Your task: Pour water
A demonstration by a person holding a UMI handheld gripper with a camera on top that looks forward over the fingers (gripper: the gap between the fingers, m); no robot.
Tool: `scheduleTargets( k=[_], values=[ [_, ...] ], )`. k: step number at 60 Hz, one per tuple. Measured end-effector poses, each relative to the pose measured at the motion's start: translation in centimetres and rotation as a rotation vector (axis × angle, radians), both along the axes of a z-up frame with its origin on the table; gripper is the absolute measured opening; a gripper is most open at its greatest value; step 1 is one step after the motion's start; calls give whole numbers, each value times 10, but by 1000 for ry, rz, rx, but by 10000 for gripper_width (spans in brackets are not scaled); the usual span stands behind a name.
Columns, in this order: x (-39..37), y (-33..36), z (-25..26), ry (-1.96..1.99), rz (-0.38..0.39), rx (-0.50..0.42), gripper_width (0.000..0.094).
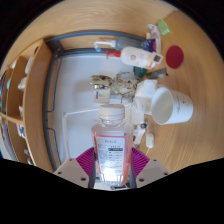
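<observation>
My gripper [112, 168] is shut on a clear plastic bottle [111, 145] with a white cap and a printed label; the bottle stands upright between the two magenta pads [86, 162], which press on both its sides. Pinkish liquid shows in the bottle. A white cup [172, 106] stands beyond the fingers to the right, open side up, on the round wooden table [195, 80]. The bottle is apart from the cup, nearer to me and to its left.
A red lid [175, 57], a white bottle with a red cap [137, 56] and small items lie on the table beyond the cup. A small plant or figure [111, 84] stands ahead. Wooden shelves [20, 95] run along the left.
</observation>
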State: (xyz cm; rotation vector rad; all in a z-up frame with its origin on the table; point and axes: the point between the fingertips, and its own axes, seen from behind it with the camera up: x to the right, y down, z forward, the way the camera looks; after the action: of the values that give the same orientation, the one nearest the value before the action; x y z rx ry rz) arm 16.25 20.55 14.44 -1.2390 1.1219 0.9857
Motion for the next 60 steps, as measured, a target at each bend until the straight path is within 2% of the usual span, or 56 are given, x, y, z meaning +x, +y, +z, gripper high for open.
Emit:
scheduleTargets(
  k=[14, 21, 40, 51, 58, 60],
  values=[
    [6, 17, -6, 314, 57, 15, 482],
    [2, 21, -17, 462, 102, -18, 481],
    [14, 15, -32, 543, 111, -58, 481],
    [13, 7, 12, 323, 142, -45, 491],
    [29, -3, 54, -105, 151, -64, 491],
    [36, -9, 66, -249, 141, -105, 492]
  ],
)
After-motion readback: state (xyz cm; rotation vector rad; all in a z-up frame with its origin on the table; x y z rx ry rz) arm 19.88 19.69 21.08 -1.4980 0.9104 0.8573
